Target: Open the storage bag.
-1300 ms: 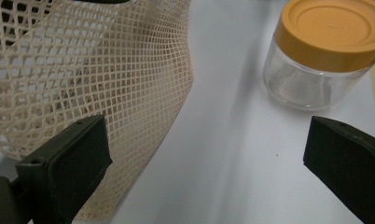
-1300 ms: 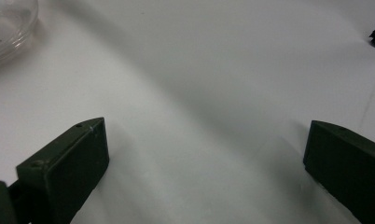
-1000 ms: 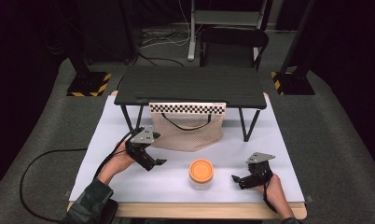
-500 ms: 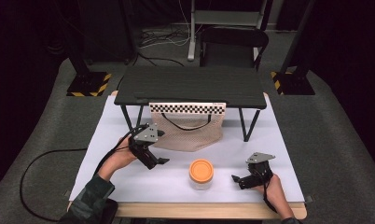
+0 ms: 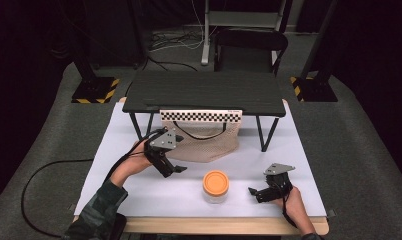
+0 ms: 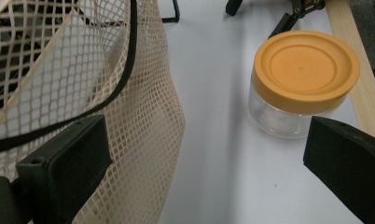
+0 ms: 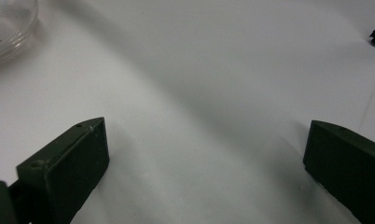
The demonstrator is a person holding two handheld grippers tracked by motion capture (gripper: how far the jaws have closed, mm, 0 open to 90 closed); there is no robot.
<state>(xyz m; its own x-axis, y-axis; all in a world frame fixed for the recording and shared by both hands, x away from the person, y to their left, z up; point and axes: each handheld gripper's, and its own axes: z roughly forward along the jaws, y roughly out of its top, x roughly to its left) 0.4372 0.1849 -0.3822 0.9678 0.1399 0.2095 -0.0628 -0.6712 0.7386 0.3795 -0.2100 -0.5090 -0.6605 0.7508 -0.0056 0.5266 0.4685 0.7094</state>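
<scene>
L gripper point(image 5: 173, 169) jaws wide, empty, approach step by my read: mesh bag point(image 6: 83, 93) at its L jaw, orange-lid jar point(image 6: 303, 79) just ahead of R jaw; R gripper point(image 5: 256, 192) spread, idle; next likely needs closing in on jar/bag.

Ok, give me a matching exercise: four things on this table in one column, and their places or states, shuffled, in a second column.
Things:
1. jar
2. mesh bag
3. left hand-held gripper
4. right hand-held gripper

Places or states:
A. hangs from the front edge of the black stand
B. open, low over the white sheet near the table's front right
C. closed with an orange lid
D. open, beside the netting, jaws toward the jar

Pairs: 1-C, 2-A, 3-D, 4-B
</scene>
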